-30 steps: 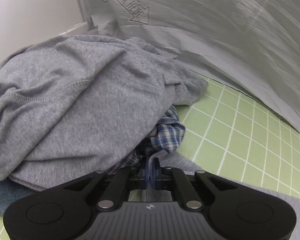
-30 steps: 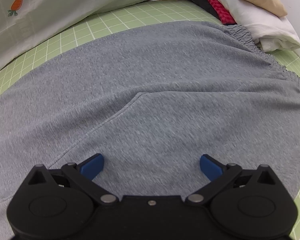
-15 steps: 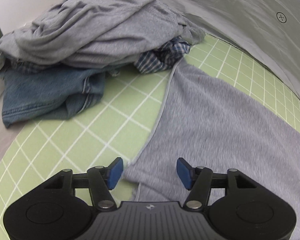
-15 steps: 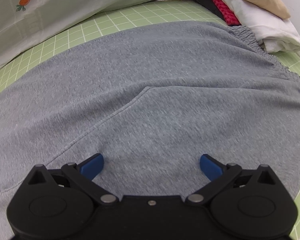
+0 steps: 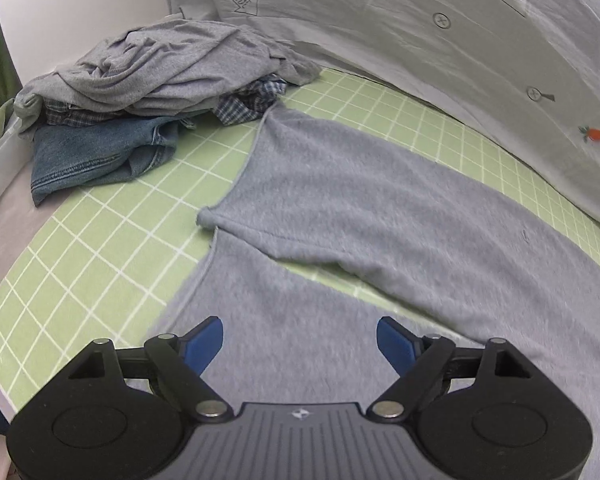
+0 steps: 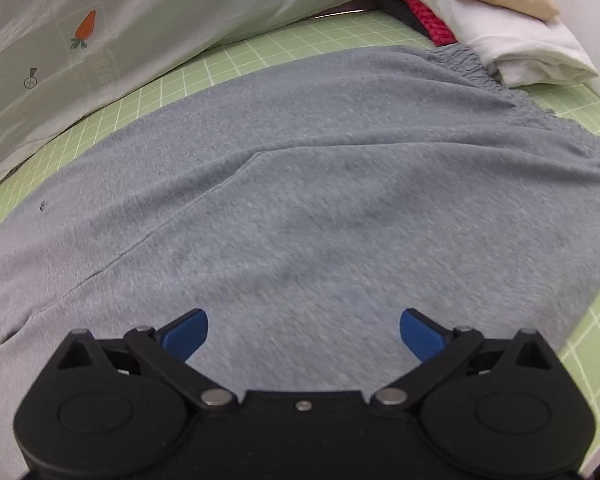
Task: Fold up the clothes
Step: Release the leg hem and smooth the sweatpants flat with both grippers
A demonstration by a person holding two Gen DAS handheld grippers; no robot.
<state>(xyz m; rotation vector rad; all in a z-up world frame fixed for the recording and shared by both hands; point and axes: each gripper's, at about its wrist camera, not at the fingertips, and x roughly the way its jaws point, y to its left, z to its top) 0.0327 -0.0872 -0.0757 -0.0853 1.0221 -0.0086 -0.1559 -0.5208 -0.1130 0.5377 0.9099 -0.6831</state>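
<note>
Grey sweatpants lie spread flat on the green grid mat. The two legs run toward the left in the left wrist view, with a strip of mat showing between them. My left gripper is open and empty, hovering over the near leg. In the right wrist view the sweatpants fill the middle, with the elastic waistband at the far right. My right gripper is open and empty above the upper part of the pants.
A heap of unfolded clothes, grey shirt over plaid and denim, sits at the far left of the mat. A stack of folded clothes lies beyond the waistband. A white printed sheet rises along the back edge.
My left gripper let go of the pant leg hem near the heap, opened, and pulled back and up over the near leg. The right gripper stayed open, barely moving.
</note>
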